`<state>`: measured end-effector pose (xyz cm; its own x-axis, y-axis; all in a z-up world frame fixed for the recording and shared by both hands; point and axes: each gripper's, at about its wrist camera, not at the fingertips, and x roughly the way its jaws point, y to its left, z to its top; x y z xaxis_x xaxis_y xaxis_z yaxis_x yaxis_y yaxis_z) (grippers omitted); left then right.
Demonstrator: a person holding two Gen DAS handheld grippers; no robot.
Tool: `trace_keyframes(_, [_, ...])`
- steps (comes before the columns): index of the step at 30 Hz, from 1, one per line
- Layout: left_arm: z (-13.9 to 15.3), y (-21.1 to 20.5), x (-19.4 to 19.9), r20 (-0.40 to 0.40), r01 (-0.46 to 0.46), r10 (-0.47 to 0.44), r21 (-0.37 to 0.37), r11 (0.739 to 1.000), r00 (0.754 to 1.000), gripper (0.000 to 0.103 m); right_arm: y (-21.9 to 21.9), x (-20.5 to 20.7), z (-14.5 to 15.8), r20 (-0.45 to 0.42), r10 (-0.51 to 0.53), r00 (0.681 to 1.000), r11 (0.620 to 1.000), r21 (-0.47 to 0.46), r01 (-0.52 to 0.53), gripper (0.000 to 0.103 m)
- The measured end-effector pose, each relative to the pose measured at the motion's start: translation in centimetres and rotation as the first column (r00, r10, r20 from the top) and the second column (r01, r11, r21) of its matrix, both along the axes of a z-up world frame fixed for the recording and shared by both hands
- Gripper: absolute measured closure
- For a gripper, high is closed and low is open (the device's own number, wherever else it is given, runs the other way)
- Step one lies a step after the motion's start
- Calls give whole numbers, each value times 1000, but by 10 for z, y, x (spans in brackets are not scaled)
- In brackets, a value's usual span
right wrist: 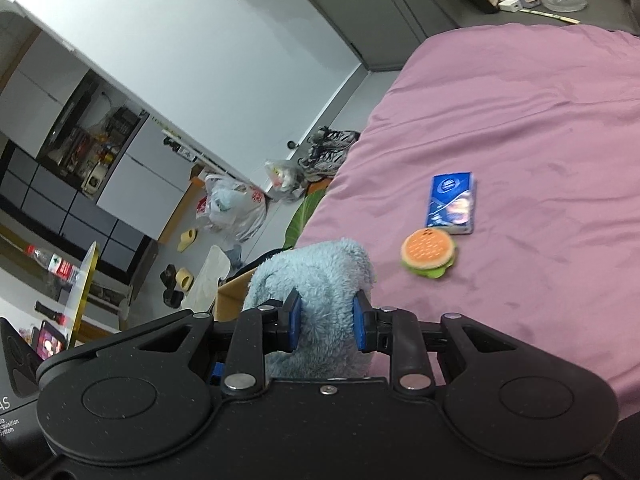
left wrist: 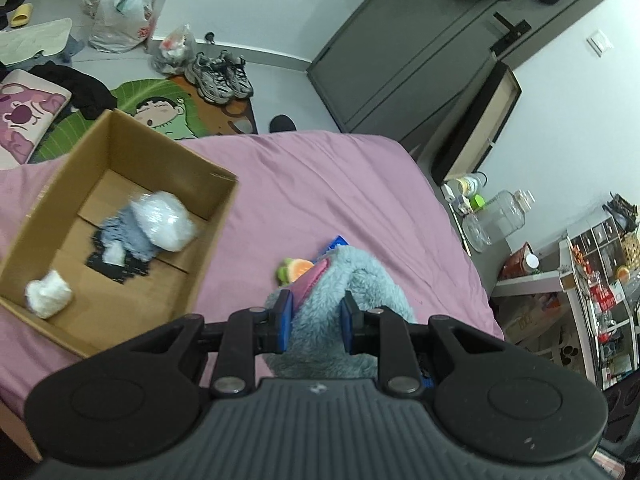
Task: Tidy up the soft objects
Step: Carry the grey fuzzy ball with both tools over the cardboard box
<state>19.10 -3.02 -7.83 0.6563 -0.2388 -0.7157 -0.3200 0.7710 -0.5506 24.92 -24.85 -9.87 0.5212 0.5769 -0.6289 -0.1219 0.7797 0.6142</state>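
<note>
A fluffy light-blue plush cloth [left wrist: 352,280] is held over the pink bed. My left gripper [left wrist: 317,312] is shut on one part of it. My right gripper [right wrist: 327,316] is shut on another part [right wrist: 320,276]. A small burger plush [right wrist: 429,252] and a blue tissue pack [right wrist: 452,204] lie on the bed sheet beyond the cloth; both peek out in the left wrist view, the burger [left wrist: 294,269] and the pack [left wrist: 332,245]. An open cardboard box [left wrist: 48,200] stands on the bed at left, holding white and blue-grey soft items [left wrist: 160,224].
The pink bed [left wrist: 320,184] ends at the floor, which carries sneakers [left wrist: 220,76], plastic bags [left wrist: 120,20], slippers and a cartoon mat. A grey cabinet [left wrist: 400,40] and a cluttered side table [left wrist: 496,216] stand to the right.
</note>
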Motion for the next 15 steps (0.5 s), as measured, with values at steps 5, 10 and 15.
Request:
trace_keyframes(5, [-1, 24, -9, -5, -23, 23, -4, 1000, 1000, 80, 26, -7, -1, -14, 20, 1000, 1000, -4, -21, 78])
trace_keyframes(10, [-7, 51, -19, -13, -45, 45, -2, 999, 999, 80, 52, -9, -6, -38, 54, 998, 998, -21, -55, 78])
trace_keyframes(15, [-15, 75, -23, -24, -55, 54, -25, 998, 998, 80, 76, -11, -6, -53, 83, 995, 995, -52, -86, 78])
